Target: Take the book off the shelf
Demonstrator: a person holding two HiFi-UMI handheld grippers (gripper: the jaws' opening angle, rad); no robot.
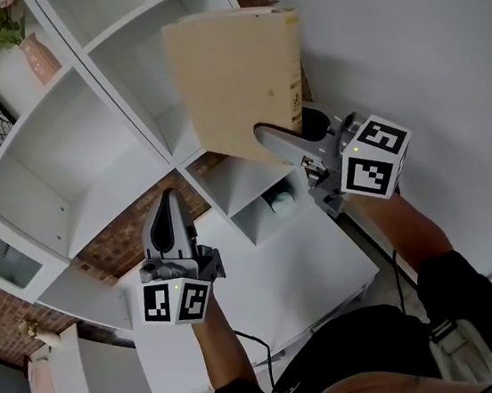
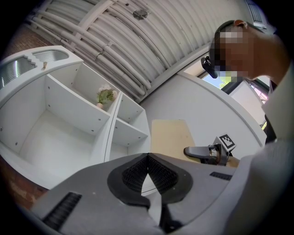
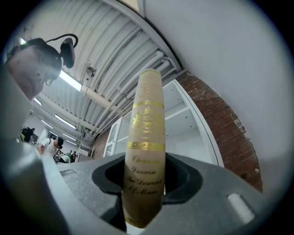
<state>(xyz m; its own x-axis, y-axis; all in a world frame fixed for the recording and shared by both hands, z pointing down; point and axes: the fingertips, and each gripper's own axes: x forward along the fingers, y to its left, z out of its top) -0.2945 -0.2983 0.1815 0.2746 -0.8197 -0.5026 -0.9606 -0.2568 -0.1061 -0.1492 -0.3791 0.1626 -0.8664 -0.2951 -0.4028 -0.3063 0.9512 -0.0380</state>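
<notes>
Tan book (image 1: 236, 84) held clear of the white shelf (image 1: 88, 158), shown in three views

Head view: the book hangs in front of the shelf, outside every compartment and touching none of its boards, with its broad cover turned to the camera. The right gripper (image 1: 261, 135) clamps it at the lower edge, one grey finger lying across the cover. The left gripper (image 1: 171, 199) is lower, farther from the book and in front of the shelf's lower boards, and it carries nothing.

Left gripper view: the fingers (image 2: 133, 172) are closed on each other, pads meeting at the tips, with no object between them. Beyond them the book stands beside the shelf's front edge, with the right gripper on its near edge.

Right gripper view: the fingers are shut on the foot of the book's spine, which fills the gap between the pads; gilt bands and lettering face the camera. The spine, and so the book's long axis, runs straight out from the fingers and upward, with the shelf behind it.

Judgement: the removal looks essentially done, since the book is free of the shelf. Any further move turns on that projecting axis: gripped near one end, the book has most of its length beyond the fingers and may tip or swing. The right hand alone controls it; the left is near enough to steady the free end if needed
</notes>
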